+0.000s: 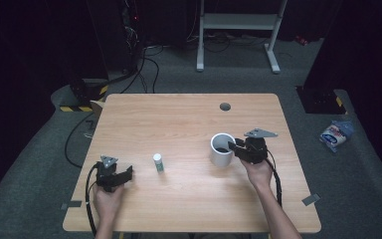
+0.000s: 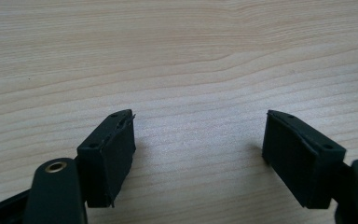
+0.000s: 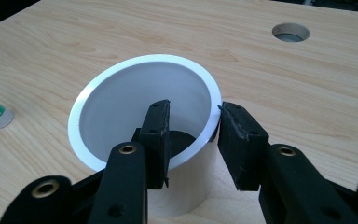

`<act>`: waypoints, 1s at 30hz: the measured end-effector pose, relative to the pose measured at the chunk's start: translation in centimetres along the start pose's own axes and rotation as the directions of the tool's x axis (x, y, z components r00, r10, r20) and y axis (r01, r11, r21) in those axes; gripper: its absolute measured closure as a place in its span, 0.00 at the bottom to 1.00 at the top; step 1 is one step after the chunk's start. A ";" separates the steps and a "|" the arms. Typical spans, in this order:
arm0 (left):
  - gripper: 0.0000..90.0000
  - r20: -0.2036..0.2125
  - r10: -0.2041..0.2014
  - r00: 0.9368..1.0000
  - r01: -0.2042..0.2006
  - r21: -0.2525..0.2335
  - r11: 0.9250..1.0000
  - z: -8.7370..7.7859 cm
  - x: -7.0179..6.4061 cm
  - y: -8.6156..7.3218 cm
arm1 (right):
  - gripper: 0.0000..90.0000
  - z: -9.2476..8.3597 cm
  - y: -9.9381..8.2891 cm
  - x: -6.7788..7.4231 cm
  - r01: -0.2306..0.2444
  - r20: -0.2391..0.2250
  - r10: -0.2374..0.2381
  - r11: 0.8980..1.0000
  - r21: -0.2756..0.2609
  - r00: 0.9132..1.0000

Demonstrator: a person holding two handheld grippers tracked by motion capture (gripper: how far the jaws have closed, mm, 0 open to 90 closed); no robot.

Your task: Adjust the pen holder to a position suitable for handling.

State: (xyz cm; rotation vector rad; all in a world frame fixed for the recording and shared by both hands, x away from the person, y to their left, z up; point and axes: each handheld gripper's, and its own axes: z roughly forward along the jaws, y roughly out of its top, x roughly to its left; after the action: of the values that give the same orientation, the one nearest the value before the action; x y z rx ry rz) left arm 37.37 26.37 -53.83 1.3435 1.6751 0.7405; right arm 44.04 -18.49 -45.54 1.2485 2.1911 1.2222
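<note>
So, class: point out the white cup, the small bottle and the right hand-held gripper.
cup [image 1: 219, 158]: high view, outer wall.
bottle [image 1: 157, 163]: high view, middle of its body.
right hand-held gripper [image 3: 193, 135]: right gripper view, between its fingertips at the cup's rim.

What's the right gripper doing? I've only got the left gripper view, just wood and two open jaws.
Observer: The right gripper straddles the wall of a white cup, one jaw inside, one outside.
Operator: Clamped on it?
Observer: The right gripper view shows the pads close on the cup's wall; it looks shut on it.
Operator: Anything near my left gripper?
Observer: A small white bottle stands on the table, between the left gripper and the cup, untouched.
</note>
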 end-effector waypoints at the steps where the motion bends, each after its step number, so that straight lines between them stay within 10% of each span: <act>1: 0.28 0.000 -0.001 1.000 0.001 -0.001 1.000 0.0 0.0 0.0 | 0.70 -0.1 -0.1 0.1 0.003 -0.003 -0.003 1.000 0.000 1.000; 30: 0.28 0.000 0.005 1.000 -0.005 0.001 1.000 0.0 0.0 0.0 | 0.71 -2.6 -2.7 4.2 0.055 -0.088 -0.055 0.998 -0.005 0.995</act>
State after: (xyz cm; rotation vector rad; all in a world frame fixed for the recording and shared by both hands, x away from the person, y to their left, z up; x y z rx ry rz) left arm 37.36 26.39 -53.83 1.3489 1.6733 0.7428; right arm 38.67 -17.04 -45.76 1.1460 2.2688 1.2812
